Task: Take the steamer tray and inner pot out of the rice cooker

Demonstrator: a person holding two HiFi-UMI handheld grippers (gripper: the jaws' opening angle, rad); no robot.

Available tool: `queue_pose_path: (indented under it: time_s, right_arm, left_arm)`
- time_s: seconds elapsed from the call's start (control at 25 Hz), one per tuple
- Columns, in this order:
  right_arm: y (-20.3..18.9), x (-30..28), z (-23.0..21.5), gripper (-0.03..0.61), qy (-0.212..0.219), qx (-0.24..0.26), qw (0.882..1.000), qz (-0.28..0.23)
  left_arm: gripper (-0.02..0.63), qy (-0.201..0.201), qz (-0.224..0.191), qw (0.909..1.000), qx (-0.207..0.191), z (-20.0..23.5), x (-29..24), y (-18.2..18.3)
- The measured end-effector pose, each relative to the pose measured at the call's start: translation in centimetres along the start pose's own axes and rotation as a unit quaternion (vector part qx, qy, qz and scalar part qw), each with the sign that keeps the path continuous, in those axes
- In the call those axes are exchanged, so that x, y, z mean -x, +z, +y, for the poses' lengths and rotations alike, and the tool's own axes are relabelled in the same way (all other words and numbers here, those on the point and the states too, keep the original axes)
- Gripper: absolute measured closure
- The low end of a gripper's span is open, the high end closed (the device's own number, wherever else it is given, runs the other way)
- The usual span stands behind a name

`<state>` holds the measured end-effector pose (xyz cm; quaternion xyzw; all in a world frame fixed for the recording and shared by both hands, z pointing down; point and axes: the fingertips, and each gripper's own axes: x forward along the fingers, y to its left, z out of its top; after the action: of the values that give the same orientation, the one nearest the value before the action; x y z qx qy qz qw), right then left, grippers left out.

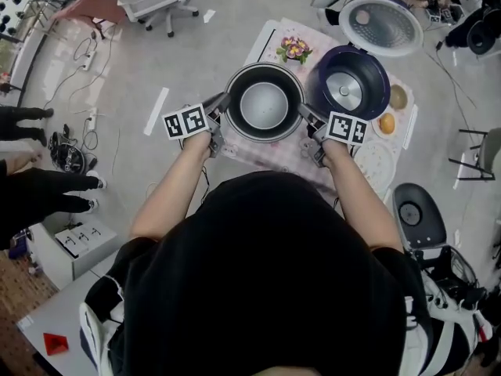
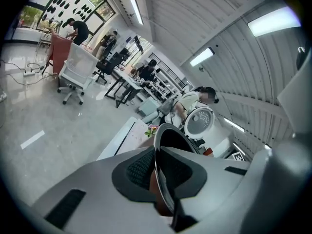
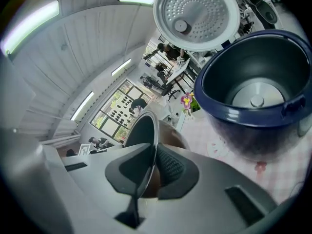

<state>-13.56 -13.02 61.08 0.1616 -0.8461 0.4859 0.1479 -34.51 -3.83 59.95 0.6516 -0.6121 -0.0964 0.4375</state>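
I hold the dark metal inner pot (image 1: 264, 104) between both grippers, just left of the open dark blue rice cooker (image 1: 348, 81). My left gripper (image 1: 218, 108) is shut on the pot's left rim and my right gripper (image 1: 308, 120) on its right rim. In the left gripper view the thin rim (image 2: 163, 145) runs between the pads of the left gripper (image 2: 157, 172). The right gripper view shows the rim (image 3: 144, 130) pinched in the right gripper (image 3: 153, 167), with the empty cooker (image 3: 253, 87) and its raised lid (image 3: 196, 13) beyond. A white round tray (image 1: 376, 163) lies by my right forearm.
The table carries a pink checked cloth (image 1: 274, 151), a small flower pot (image 1: 294, 49) at its far side, and small dishes (image 1: 391, 110) right of the cooker. The cooker lid (image 1: 381, 26) stands open at the back. A black stool (image 1: 419, 214) is at the right.
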Motion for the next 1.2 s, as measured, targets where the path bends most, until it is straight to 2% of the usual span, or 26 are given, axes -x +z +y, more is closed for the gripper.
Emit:
queue_pose_path:
  time_s: [0.16,0.48,0.88,1.2]
  right_arm:
    - [-1.7,-0.5,-2.2,0.534,-0.012,-0.02,1.0,0.018]
    - [-4.7,-0.9,-5.6,0.535,-0.035,-0.065,0.996,0.041]
    - [-4.8,-0.9,-7.3,0.535,-0.057,-0.095,0.992,0.057]
    - [-7.6,-2.0,-8.2,0.537,-0.041,-0.1,0.993,0.051]
  left_arm:
    - [0.563,0.006,0.028,0.9992,0.028,1.6,-1.2,-2.2]
    - [0.565,0.015,0.077,0.9956,0.052,3.6,-2.8,-5.5]
    - [0.563,0.028,0.111,0.9924,0.046,3.9,-4.8,-5.7]
    - [0.561,0.035,0.114,0.9925,0.028,6.4,-4.8,-7.9]
